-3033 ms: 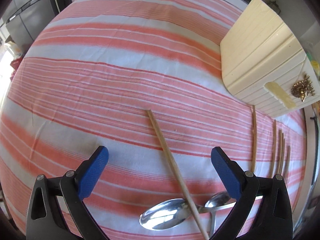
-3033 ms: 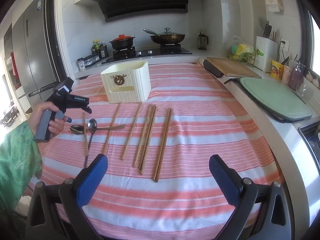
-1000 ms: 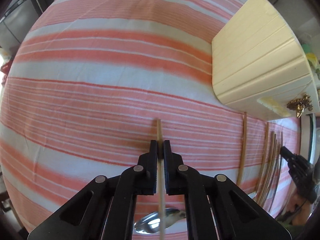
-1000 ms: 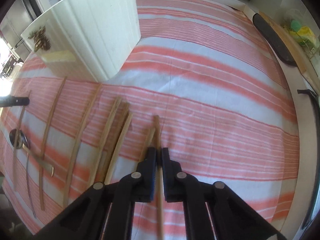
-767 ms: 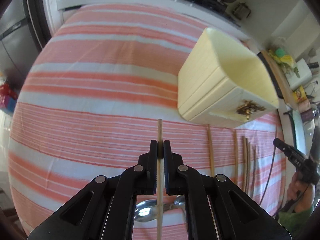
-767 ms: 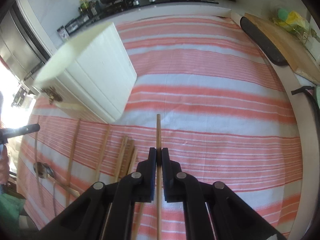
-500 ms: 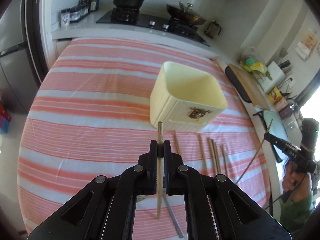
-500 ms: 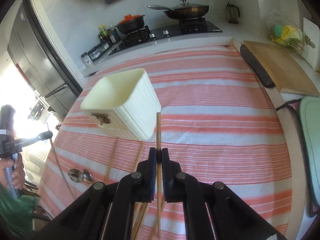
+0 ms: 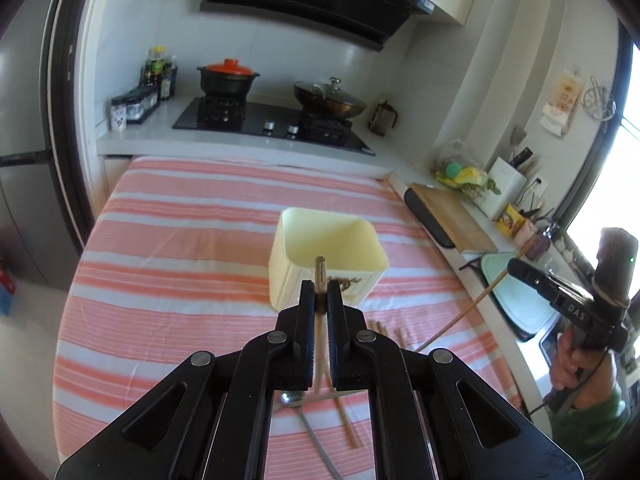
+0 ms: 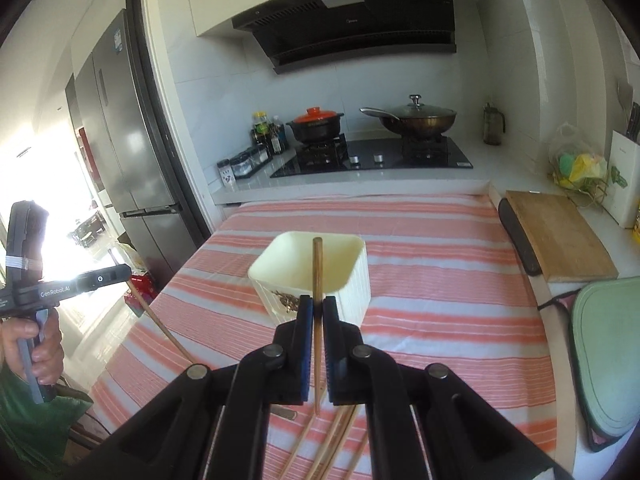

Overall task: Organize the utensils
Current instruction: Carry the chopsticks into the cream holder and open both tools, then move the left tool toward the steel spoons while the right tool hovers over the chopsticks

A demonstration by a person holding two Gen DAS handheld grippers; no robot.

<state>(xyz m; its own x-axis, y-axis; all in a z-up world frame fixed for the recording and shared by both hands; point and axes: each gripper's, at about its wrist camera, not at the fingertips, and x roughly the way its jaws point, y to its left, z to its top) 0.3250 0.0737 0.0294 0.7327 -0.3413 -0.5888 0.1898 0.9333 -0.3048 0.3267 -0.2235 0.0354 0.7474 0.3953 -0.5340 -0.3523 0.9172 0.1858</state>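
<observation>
now each gripper [image 9: 320,296] [image 10: 316,308] clamps one chopstick [image 9: 319,270] [image 10: 317,268] before the holder [image 9: 344,236].

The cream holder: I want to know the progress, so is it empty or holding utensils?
Empty: the cream holder shows only bare inner walls; chopsticks lie on the cloth.

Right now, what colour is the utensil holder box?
Cream, pale yellowish utensil holder box with a small gold ornament on its front; clearest in the right wrist view.
</observation>
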